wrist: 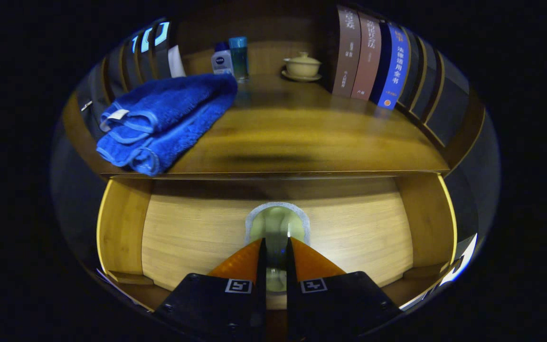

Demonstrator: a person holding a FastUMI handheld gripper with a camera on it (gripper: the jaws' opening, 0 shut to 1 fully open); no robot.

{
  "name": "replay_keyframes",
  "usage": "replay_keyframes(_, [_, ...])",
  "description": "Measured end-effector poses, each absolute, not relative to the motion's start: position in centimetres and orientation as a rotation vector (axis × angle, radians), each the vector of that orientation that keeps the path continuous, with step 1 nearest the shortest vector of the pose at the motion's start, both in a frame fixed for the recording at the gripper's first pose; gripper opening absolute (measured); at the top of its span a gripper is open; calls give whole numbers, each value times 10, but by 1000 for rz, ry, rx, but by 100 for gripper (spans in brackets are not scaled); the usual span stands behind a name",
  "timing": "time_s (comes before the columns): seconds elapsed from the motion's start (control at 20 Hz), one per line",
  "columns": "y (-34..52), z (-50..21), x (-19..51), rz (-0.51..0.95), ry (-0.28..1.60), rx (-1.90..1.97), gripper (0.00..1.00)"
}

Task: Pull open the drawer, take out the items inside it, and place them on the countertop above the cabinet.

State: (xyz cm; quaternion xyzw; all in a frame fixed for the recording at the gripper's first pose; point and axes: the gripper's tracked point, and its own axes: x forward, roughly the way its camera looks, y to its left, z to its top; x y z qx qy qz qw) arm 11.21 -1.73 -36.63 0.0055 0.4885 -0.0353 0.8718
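Home shelf setup, books (367, 57), folded towel (166, 118), toiletries (231, 58), lidded teacup (302, 65)

Item count: one folded blue towel (166, 121); two bottles, one white (221, 59) and one teal (239, 57); one lidded cup (302, 64) on one saucer (301, 76); three books with readable spines (371, 57); one open drawer (278, 228); one round object (277, 224) at the tongs (276, 249).

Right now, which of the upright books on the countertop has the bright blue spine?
The bright blue book, just right of the two brown books. The tool is nearly closed at the drawer's round cutout.
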Motion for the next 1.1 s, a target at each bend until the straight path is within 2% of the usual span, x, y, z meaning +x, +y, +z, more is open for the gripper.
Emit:
replay_keyframes(0.35, [-19,-286,102,-59,860,52,22])
replay_keyframes(0.6, [-17,-245,148,-37,787,62,22])
replay_keyframes(1.1, [-19,-250,269,-41,832,55,22])
